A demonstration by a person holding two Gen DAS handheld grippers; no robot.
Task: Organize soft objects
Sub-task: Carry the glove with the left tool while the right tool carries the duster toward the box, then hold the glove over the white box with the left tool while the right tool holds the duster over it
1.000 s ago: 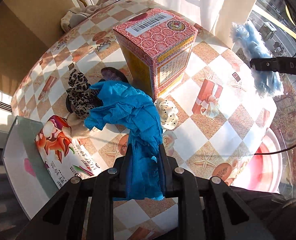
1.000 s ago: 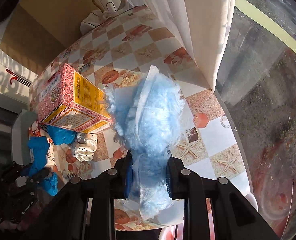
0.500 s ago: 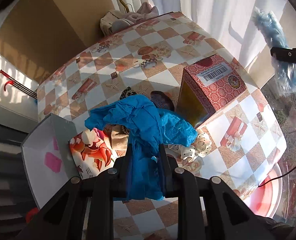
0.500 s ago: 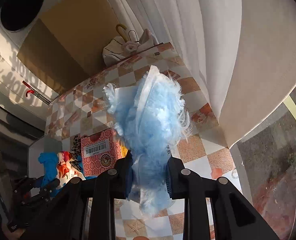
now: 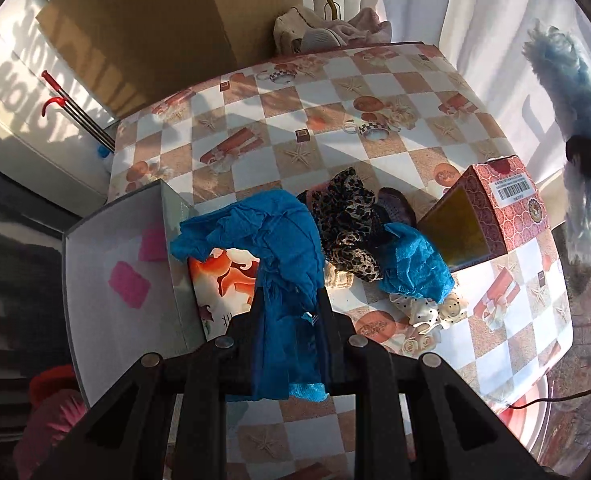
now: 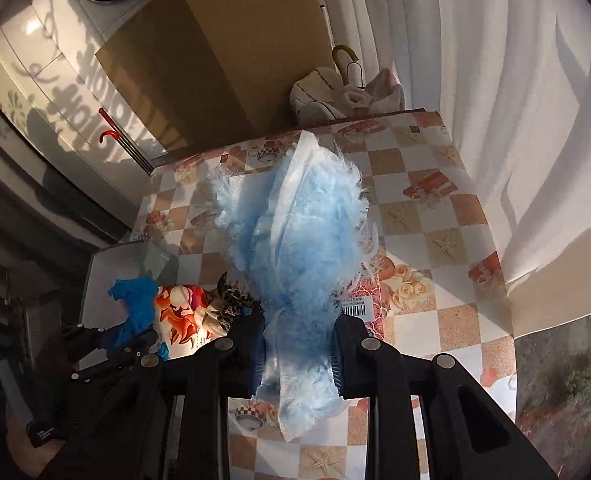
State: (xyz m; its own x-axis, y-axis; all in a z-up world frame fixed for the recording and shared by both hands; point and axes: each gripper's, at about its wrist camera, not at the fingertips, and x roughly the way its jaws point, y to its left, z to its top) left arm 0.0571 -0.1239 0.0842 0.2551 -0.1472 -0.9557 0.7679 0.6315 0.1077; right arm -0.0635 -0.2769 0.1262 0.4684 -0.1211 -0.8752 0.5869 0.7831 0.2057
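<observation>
A crumpled blue cloth (image 5: pixel 283 264) is being pinched between the narrow jaws of the left gripper (image 5: pixel 289 332), its loose folds hanging above the edge of a grey open box (image 5: pixel 111 320) at the table's left side. A fluffy light-blue piece (image 6: pixel 295 248) is being gripped by the right gripper (image 6: pixel 299 344), held well above the checkered table (image 5: pixel 335 128). On the table, a leopard-print item (image 5: pixel 347 224), a second bit of blue cloth (image 5: pixel 415 268) and a white polka-dot bow (image 5: pixel 431 312) are lying clustered beside a red patterned carton (image 5: pixel 499 208).

The step in hand is judged to be the carrying of both soft pieces toward the grey box. To be done well, the blue cloth should be brought fully over the box's opening before release, since its drooping folds could be caught on the wall or on the floral package (image 5: pixel 223 276) just beside it. The fluffy piece should be kept high until the left side is cleared, so that the two grippers are not being crowded together. What is lying deeper inside the box, perhaps only pink patches, cannot be told for sure.
</observation>
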